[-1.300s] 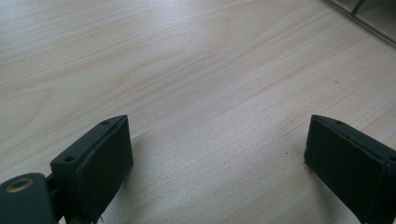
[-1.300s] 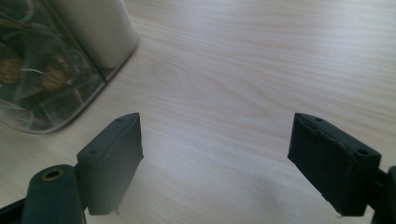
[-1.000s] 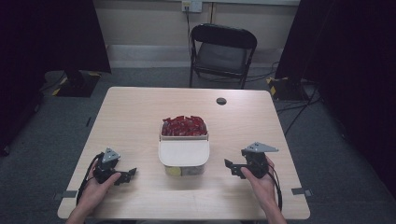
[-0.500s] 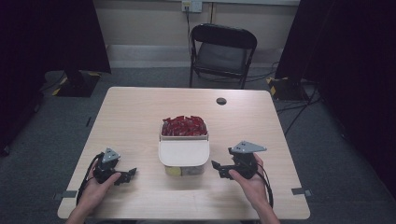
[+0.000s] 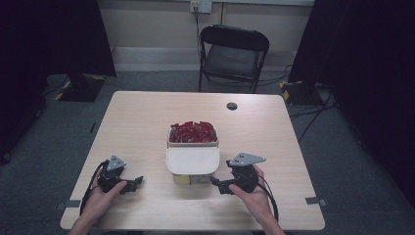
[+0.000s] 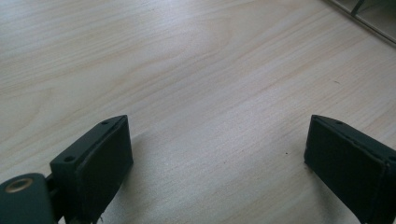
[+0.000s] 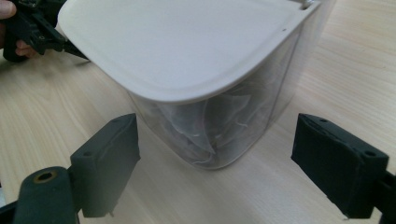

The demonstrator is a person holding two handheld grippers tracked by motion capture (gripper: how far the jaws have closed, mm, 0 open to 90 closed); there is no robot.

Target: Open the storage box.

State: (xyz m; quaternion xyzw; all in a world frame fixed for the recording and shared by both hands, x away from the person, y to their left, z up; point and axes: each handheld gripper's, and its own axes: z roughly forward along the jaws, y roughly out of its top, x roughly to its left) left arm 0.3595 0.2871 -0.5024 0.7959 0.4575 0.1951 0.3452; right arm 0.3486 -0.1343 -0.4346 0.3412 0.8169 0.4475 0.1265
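**Inspector:** High view. The clear container (image 5: 192, 164) stands mid-table, white lid (image 5: 192, 159) over its near half, red packets (image 5: 193, 132) heaped at the far end. The right gripper (image 5: 218, 184) sits just beside its near right corner, jaws released.

**Assistant:** And the left gripper (image 5: 136, 181)?

**Inspector:** Left gripper view: released over bare table (image 6: 196, 70).

**Assistant:** Risks?

**Inspector:** Right gripper view: jaws straddle the rounded corner, not touching. Closing there could slip off and skew the container.
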